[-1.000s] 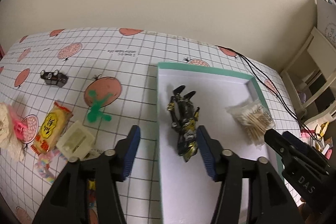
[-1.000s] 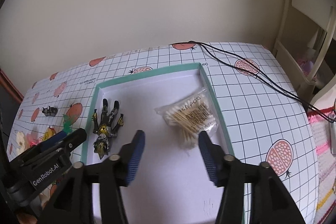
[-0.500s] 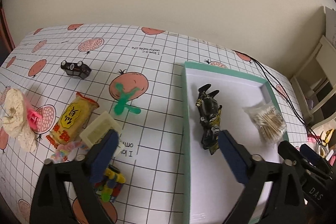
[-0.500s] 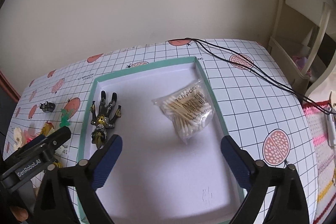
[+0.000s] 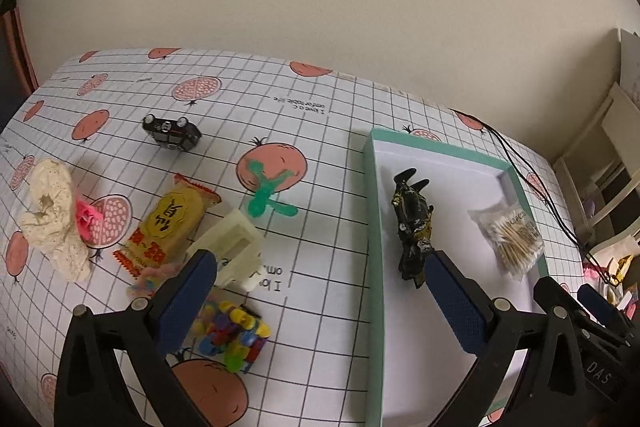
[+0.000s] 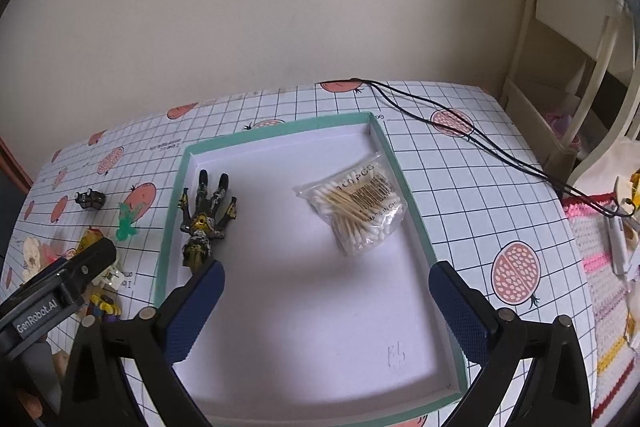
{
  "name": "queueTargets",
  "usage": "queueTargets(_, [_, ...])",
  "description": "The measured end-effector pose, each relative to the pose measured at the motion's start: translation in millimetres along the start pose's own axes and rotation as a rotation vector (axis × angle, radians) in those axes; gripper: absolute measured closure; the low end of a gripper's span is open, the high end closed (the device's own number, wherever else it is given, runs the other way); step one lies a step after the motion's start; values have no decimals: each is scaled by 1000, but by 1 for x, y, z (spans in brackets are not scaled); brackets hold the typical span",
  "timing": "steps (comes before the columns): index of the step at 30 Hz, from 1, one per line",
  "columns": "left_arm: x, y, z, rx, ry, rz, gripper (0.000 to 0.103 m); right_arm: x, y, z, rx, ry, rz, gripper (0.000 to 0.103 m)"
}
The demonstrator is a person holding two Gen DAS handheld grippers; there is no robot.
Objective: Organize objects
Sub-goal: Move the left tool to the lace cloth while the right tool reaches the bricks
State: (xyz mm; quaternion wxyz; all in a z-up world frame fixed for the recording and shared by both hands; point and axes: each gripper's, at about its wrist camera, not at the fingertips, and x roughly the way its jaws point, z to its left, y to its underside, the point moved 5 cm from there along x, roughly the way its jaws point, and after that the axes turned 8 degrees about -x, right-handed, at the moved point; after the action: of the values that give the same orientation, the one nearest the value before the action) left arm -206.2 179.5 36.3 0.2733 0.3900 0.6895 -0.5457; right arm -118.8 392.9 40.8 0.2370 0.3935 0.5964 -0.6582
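A white tray with a teal rim [image 5: 374, 211] [image 6: 170, 211] lies on the gridded tablecloth. Inside it rest a black and gold action figure [image 5: 412, 219] [image 6: 204, 217] and a bag of cotton swabs [image 5: 512, 237] [image 6: 358, 209]. My left gripper [image 5: 320, 283] hangs open above the table, straddling the tray's left rim, empty. Left of the tray lie a cream plastic box [image 5: 230, 251], a yellow snack pack [image 5: 168, 227], a colourful block toy [image 5: 228, 331], a green plastic piece [image 5: 266, 197] and a black toy car [image 5: 172, 133]. My right gripper [image 6: 326, 295] is open over the tray floor, holding nothing.
A beige knitted item with a pink clip [image 5: 56, 219] lies at the far left. A black cable [image 6: 460, 135] runs across the table's right side. A cream shelf unit [image 6: 568, 39] stands past the right edge, with a knitted pink mat [image 6: 600, 267] beside it.
Both grippers opened wide and pulled back. The left one shifted left off the figure, which stays lying in the tray; more of the loose objects on the left came into view.
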Motion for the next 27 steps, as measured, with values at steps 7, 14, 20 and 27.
queueTargets(7, [-11,0,12,-1,-1,10,0,-16,-7,15,13,-22,-30,0])
queueTargets(14, [-18,-10,45,-61,14,27,0,-36,-19,50,1,-99,-92,0])
queueTargets(20, [-33,-29,89,-124,6,-14,0,-40,-25,92,-24,-183,-95,0])
queueTargets(27, [-39,-46,145,-226,-4,-13,0,-40,-33,148,-46,-286,-68,0])
